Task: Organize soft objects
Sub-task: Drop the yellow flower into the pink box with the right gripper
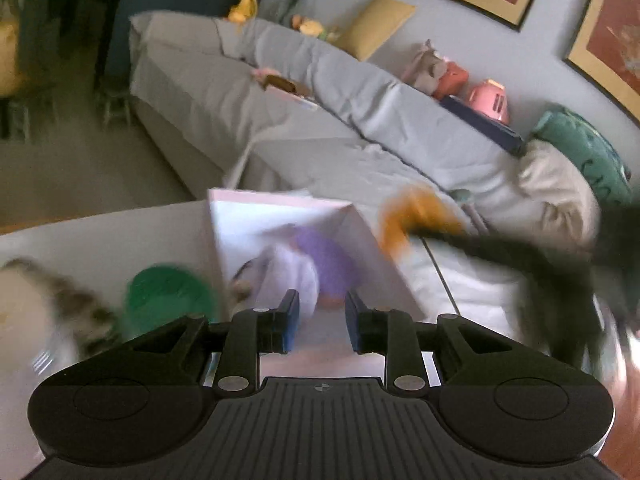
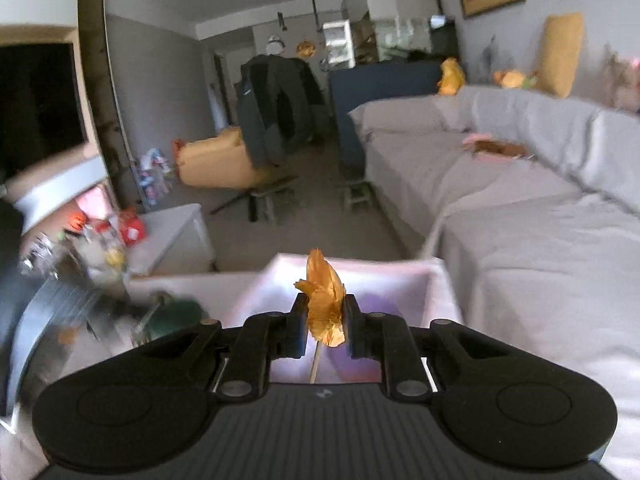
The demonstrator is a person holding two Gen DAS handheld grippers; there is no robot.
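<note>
My right gripper [image 2: 325, 314] is shut on an orange soft toy [image 2: 325, 304] with a thin stick hanging below it, held above a white box [image 2: 438, 280]. In the left wrist view the orange toy [image 1: 412, 216] shows blurred at the right of the white box [image 1: 224, 236], with the right gripper's dark arm behind it. The box holds a purple and white soft object [image 1: 320, 264]. My left gripper [image 1: 322, 322] is open and empty, just in front of the box. A green soft object [image 1: 168, 296] and a striped plush [image 1: 60, 304] lie left of the box.
A grey sofa [image 1: 280, 120] runs behind the box, with cushions and plush toys along its back. A white low table [image 1: 100, 232] bears the box. In the right wrist view a yellow chair [image 2: 216, 160] and a dark jacket [image 2: 276, 104] stand across the room.
</note>
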